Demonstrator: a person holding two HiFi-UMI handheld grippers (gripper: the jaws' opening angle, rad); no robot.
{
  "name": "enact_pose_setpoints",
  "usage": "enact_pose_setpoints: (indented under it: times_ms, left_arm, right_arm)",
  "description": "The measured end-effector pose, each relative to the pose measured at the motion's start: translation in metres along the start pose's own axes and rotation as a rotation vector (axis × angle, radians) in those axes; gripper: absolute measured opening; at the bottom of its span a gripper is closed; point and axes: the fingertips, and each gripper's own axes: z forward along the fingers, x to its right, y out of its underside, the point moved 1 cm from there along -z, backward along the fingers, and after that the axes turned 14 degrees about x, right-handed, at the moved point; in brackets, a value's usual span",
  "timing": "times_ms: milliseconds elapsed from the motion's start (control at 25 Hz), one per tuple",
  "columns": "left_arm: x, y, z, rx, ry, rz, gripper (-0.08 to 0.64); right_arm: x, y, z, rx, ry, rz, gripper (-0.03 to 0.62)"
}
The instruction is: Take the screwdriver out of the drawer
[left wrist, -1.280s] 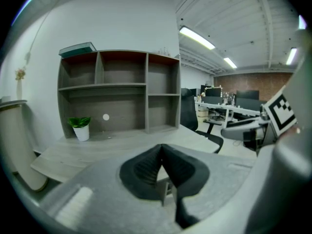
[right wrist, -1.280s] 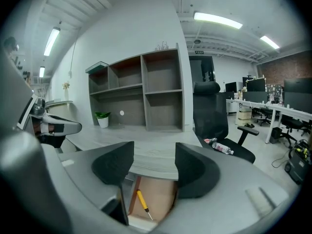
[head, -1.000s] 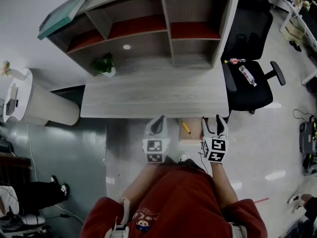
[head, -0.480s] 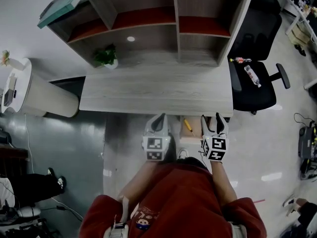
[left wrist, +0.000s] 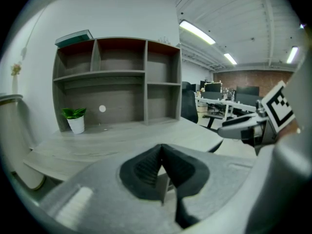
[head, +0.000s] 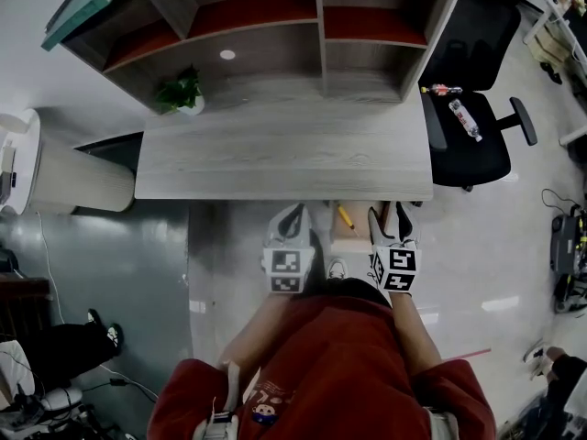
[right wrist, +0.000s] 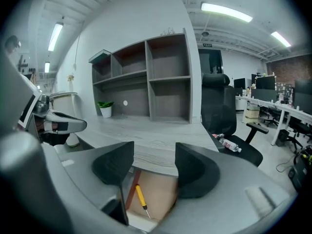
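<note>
A yellow-handled screwdriver [head: 344,216] [right wrist: 140,198] lies in the open drawer [head: 354,239] [right wrist: 163,189] that sticks out from under the front edge of the grey wooden desk [head: 284,154]. My right gripper [head: 393,213] [right wrist: 153,167] is open, just right of the drawer and above it, with nothing between its fingers. My left gripper [head: 295,214] [left wrist: 162,152] is shut on nothing, and hangs left of the drawer in front of the desk edge.
A shelf unit [head: 275,35] stands at the back of the desk, with a small potted plant [head: 182,94] at its left. A black office chair [head: 472,145] carrying a bottle [head: 463,119] is right of the desk. A round white table [head: 37,168] is at the left.
The head view has shifted a little, so the desk sits slightly higher in the picture. Both grippers stay at the drawer front, the left shut and the right open.
</note>
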Motion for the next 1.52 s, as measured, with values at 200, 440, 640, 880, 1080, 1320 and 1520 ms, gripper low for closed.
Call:
enact_pose_setpoints:
  times_ms: [200,440,640,880,1080,1320,1520]
  left_arm:
    - [0.003,0.026,0.007,-0.044,0.02,-0.003,-0.002]
    - [-0.002,0.054,0.011,-0.103,0.035,-0.019,-0.002]
    - [-0.005,0.077,0.014,-0.155,0.051,-0.015,-0.002]
    - [-0.012,0.104,0.017,-0.202,0.069,-0.028,-0.002]
    - [-0.016,0.127,0.022,-0.248,0.079,-0.033,-0.002]
    - [-0.019,0.152,0.033,-0.291,0.097,-0.028,-0.002]
    - [-0.018,0.168,0.041,-0.319,0.114,-0.027,-0.002]
  right_arm:
    - [-0.007,0.029,0.007,-0.054,-0.032,-0.007,0.261]
    - [-0.018,0.06,0.019,-0.127,-0.06,-0.015,0.261]
    - [-0.023,0.087,0.031,-0.182,-0.074,-0.021,0.261]
    - [-0.035,0.127,0.045,-0.259,-0.099,-0.031,0.261]
    - [-0.041,0.157,0.053,-0.325,-0.118,-0.032,0.261]
    - [-0.04,0.195,0.069,-0.401,-0.133,-0.046,0.261]
    - [-0.037,0.224,0.084,-0.452,-0.143,-0.065,0.261]
